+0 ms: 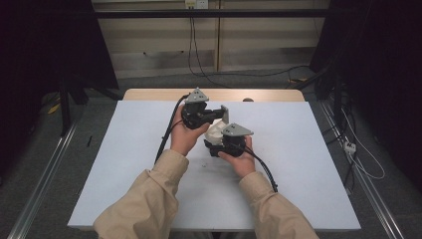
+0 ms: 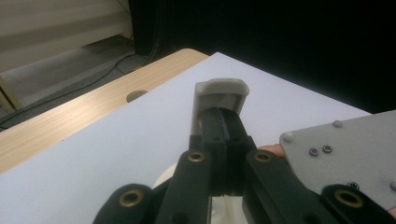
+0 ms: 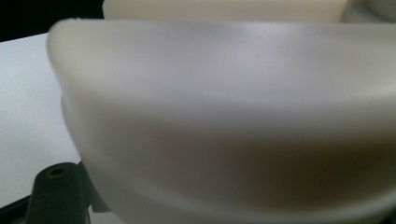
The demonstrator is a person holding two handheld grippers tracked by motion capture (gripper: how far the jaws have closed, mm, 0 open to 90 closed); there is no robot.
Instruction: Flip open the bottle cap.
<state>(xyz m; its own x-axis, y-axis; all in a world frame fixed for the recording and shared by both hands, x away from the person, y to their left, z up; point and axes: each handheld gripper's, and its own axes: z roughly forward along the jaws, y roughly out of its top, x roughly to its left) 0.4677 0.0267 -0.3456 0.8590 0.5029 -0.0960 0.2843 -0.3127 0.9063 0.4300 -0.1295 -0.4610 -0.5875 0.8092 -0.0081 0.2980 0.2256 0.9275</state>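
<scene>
A cream plastic object [image 1: 215, 130] with a rounded body is held up between both hands over the middle of the white table top [image 1: 298, 159]. My left gripper [image 1: 222, 113] points right, its jaws pressed together on a thin pale flap [image 2: 222, 91] that stands up from the object. My right gripper [image 1: 217, 143] sits just below and right of it, against the rounded body [image 3: 224, 116], which looms very close in the right gripper view and hides the jaw tips. A black link [image 3: 56, 196] of that gripper shows at the lower left. Its grey plate [image 2: 345, 149] appears in the left gripper view.
The white sheet covers a wooden table whose bare far edge [image 1: 149, 94] has a round hole [image 2: 136, 95]. Cables trail from both grippers along the sleeves [image 1: 263, 169]. Dark floor, metal rails [image 1: 40, 179] and stands surround the table.
</scene>
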